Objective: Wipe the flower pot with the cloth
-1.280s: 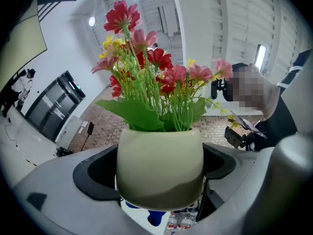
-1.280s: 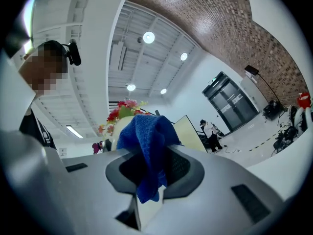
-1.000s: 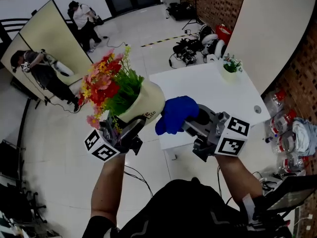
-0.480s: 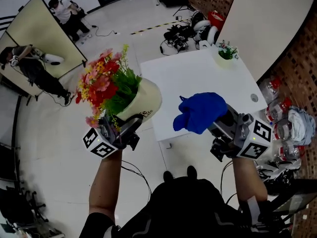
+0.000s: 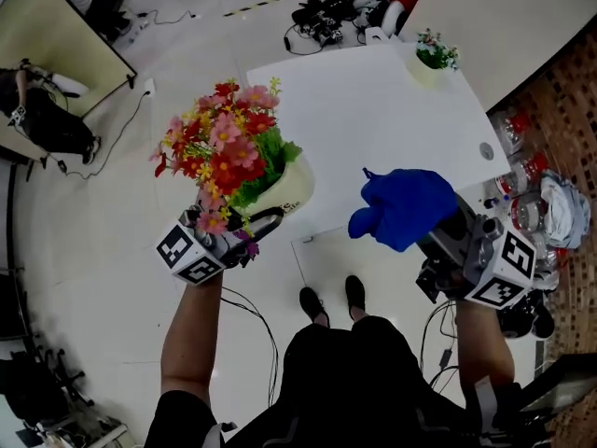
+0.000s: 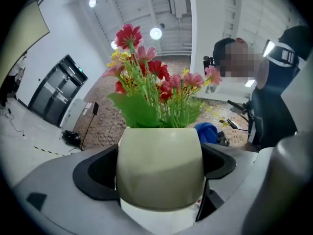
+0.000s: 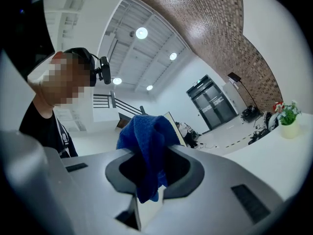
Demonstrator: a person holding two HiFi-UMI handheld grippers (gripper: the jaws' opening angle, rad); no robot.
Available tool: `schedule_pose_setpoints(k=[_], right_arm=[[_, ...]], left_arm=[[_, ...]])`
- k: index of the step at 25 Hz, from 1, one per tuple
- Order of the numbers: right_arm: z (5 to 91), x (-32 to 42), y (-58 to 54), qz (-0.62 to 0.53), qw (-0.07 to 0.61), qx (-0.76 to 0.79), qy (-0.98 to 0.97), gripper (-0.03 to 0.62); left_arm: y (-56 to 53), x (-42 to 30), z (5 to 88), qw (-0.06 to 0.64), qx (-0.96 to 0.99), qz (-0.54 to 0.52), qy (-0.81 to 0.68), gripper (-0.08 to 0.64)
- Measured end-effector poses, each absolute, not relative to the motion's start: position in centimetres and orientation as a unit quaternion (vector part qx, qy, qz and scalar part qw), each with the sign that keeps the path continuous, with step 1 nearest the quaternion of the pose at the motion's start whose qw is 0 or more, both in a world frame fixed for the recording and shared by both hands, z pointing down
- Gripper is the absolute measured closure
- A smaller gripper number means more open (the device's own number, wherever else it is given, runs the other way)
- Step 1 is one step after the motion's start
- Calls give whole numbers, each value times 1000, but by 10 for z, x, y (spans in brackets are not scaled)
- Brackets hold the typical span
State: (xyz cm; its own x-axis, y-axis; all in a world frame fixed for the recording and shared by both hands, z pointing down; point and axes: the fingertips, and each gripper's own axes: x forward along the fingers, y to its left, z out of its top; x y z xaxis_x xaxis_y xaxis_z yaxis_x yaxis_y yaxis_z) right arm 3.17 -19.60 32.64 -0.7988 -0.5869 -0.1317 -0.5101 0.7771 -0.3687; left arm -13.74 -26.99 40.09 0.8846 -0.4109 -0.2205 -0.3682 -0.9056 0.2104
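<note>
My left gripper is shut on a cream flower pot full of red, pink and yellow flowers, held in the air left of the table. In the left gripper view the pot fills the gap between the jaws of that gripper. My right gripper is shut on a blue cloth, which bunches up over the table's near edge, well apart from the pot. The right gripper view shows the cloth pinched in that gripper and hanging down.
A white table lies ahead with a small potted plant at its far right corner. Cables and gear lie on the floor beyond. A brick wall and bags are at right. A person stands at far left.
The right gripper has drawn the cloth away from the pot, to the right. The left gripper has tipped the pot so the flowers stand more upright.
</note>
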Motion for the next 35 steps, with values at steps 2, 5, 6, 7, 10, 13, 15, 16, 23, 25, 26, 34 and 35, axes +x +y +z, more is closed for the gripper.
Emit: schedule_pose_setpoints(k=[2,5,6,7,10,13,15,16,23,25,26,34,35], right_arm=[[345,30,-199,-167,107,-294,935,532],[377,32,-204,-189,95,-298,931,532],[389,32,-206,-198,91,-304,927,532],[400,32,-207,-207,86,-311,924,532],[436,28,-206,-229,67,-320,917,532],[467,21,-212,-242,54,-317,915,532],[482,17,-221,-248,49,-321,913,532],[488,14,-226,-250,47,-323,911,532],[507,11,-235,-251,34,-332,908,532],[509,12,-234,-254,33,-336,906,532],[511,13,-234,-256,33,-338,905,532],[522,21,-230,-271,33,-354,895,532],[524,22,-229,-272,32,-355,894,532]], left_arm=[[-274,-133,429,83,970,-113,-199,43],[-278,-123,475,106,971,-100,-192,44],[-278,-120,493,119,971,-95,-185,44],[-277,-118,511,131,971,-90,-178,44],[-274,-113,563,152,972,-66,-164,44],[-278,-116,604,164,971,-55,-164,44],[-284,-119,628,167,971,-45,-167,44],[-287,-119,639,163,972,-34,-167,44],[-283,-103,672,127,979,27,-157,44],[-280,-97,674,109,981,50,-154,44],[-279,-94,676,98,982,61,-152,43],[-278,-81,687,29,985,96,-139,43],[-278,-79,688,26,986,96,-137,43]])
